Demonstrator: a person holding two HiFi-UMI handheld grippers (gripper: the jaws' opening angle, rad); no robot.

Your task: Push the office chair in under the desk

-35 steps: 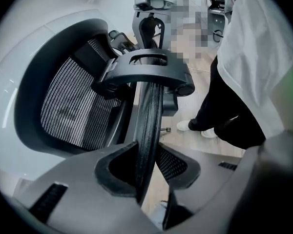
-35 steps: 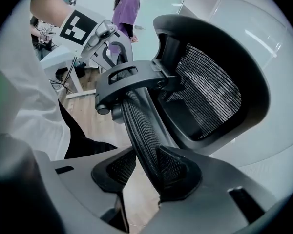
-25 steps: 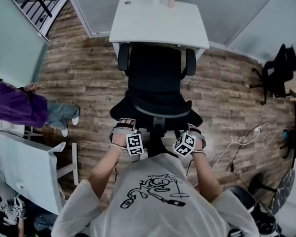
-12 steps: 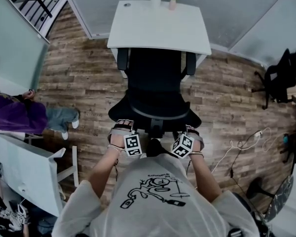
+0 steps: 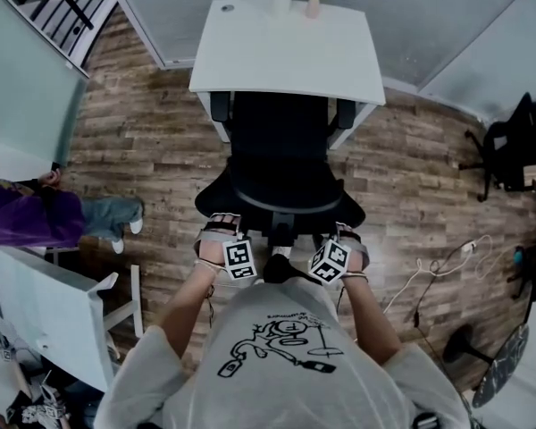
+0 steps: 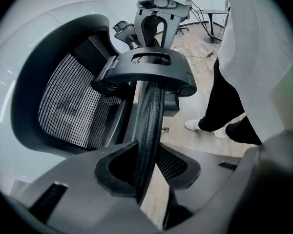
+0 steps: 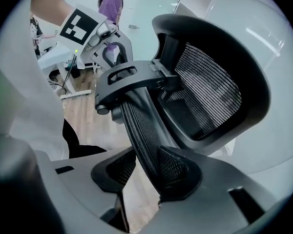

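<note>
- The office chair (image 5: 281, 164) stands at 6 o'clock of the white tabletop (image 5: 286, 47). Its armrests are at the tabletop's near edge and its back faces the person.
- The left tool (image 5: 221, 226) pinches the backrest's rim at the chair's 7 o'clock.
- The right tool (image 5: 348, 232) pinches the same rim at 5 o'clock.

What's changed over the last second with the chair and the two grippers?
The office chair has rolled further toward the desk, its armrests now reaching the desk's front edge. The left gripper and right gripper followed it and stay clamped on the backrest's top edge. The desk has not moved.
</note>
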